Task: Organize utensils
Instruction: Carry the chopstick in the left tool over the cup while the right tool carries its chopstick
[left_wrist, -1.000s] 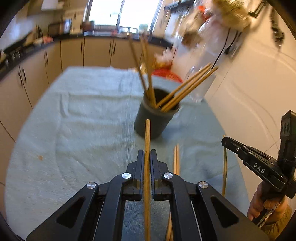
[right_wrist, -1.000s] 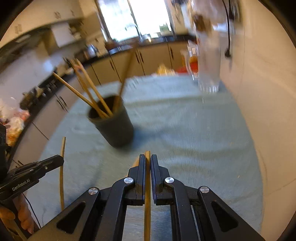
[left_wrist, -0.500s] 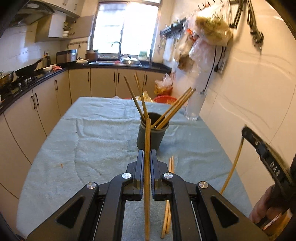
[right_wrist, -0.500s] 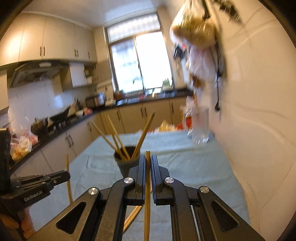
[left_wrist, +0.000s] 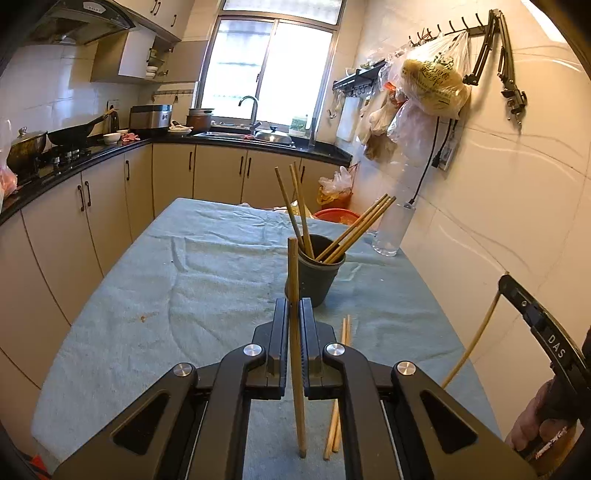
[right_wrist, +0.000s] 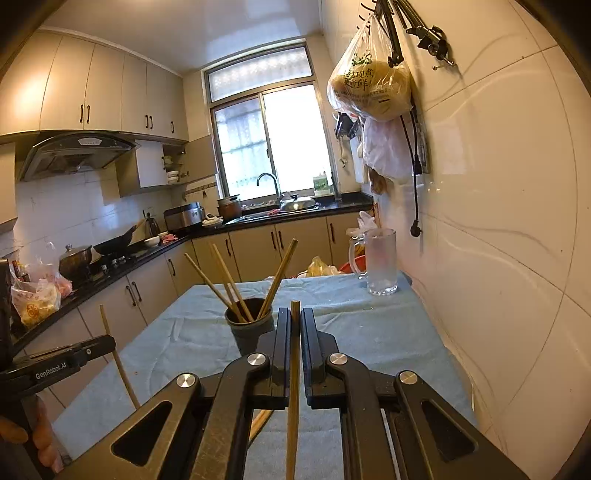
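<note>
Chopsticks, one clamped in each tool, poised short of the cup. My left tool (left_wrist: 294, 314) is shut on a chopstick (left_wrist: 295, 332) that runs along the jaws, its far tip level with the rim of the dark cup (left_wrist: 314, 271) as seen from that wrist. My right tool (right_wrist: 294, 325) likewise pinches its own chopstick (right_wrist: 293, 369), tip pointing toward the same cup (right_wrist: 248, 330). The cup stands upright on the cloth-covered bench (left_wrist: 184, 280) and already holds several leaning sticks. Two loose chopsticks (left_wrist: 338, 384) lie on the cloth just beside my left tool. To do this step well, I judge each stick should be carried over the cup mouth, tipped steeply downward, and aimed at a gap between the leaning sticks before the jaws part, one tool at a time so that neither nudges the cup.
</note>
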